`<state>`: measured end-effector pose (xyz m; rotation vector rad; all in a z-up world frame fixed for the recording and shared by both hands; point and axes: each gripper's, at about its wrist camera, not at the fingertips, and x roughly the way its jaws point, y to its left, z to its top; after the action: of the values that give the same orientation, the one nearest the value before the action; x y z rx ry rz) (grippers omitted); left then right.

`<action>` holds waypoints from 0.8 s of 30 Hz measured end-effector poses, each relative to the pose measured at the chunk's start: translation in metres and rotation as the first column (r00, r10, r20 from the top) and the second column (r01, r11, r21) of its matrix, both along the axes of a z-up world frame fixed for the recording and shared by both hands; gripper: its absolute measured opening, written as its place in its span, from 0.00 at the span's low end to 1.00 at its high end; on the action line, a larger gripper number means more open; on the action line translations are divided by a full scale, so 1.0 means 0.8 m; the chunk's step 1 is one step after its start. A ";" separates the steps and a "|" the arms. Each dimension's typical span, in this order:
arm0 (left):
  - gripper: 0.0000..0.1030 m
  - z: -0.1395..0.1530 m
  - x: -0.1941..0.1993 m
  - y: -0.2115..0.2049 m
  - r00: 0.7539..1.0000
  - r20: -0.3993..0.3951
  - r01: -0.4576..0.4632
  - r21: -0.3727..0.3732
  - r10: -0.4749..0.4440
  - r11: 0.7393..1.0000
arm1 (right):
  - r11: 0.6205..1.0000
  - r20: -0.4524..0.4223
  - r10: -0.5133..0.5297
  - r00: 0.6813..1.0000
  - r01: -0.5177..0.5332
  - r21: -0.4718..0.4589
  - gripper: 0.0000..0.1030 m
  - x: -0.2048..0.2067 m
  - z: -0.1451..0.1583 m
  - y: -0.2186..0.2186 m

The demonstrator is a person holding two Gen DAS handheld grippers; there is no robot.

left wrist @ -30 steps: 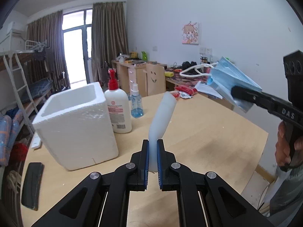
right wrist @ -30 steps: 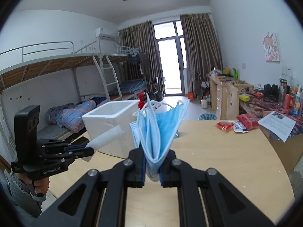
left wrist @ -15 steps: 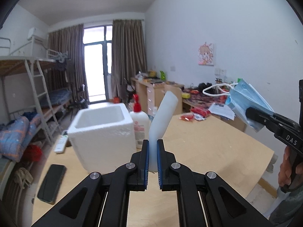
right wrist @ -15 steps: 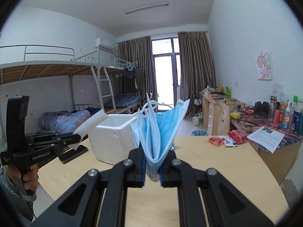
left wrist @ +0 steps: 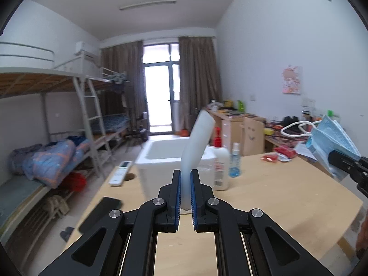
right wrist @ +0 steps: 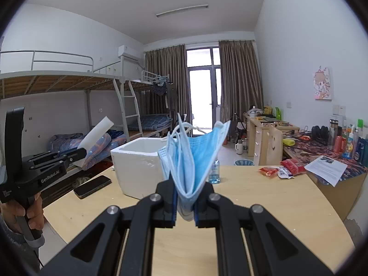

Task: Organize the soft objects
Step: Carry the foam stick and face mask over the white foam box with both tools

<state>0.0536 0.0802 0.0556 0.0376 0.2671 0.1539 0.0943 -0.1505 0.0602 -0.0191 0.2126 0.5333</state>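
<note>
On my wooden table a black phone lies near the left edge, and a white remote beyond it. I see a red-capped pump bottle just beside a small blue spray bottle. Red snack packets lie far right.

A flat white foam strip is held upright, tilted slightly right, above the wooden table. A bundle of folded blue face masks – white ear loops splayed upward – is clamped at its fold, raised before the white foam box.
</note>
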 end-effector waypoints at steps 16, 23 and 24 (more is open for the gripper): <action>0.08 -0.004 -0.030 0.035 0.993 0.006 -0.118 0.017 0.118 0.993 | 0.984 -0.018 0.174 0.985 -0.175 -0.023 0.13 0.002 -0.002 0.073; 0.08 0.000 -0.035 0.049 0.990 0.003 -0.140 0.014 0.140 0.990 | 0.974 -0.032 0.222 0.974 -0.223 -0.039 0.13 0.007 -0.005 0.088; 0.08 0.001 -0.036 0.052 0.989 0.007 -0.147 0.011 0.147 0.989 | 0.973 -0.034 0.225 0.974 -0.227 -0.040 0.13 0.007 -0.005 0.089</action>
<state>0.0252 0.1216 0.0564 0.0286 0.2633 0.3021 0.1002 -0.0790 0.0560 -0.0787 0.2525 0.7564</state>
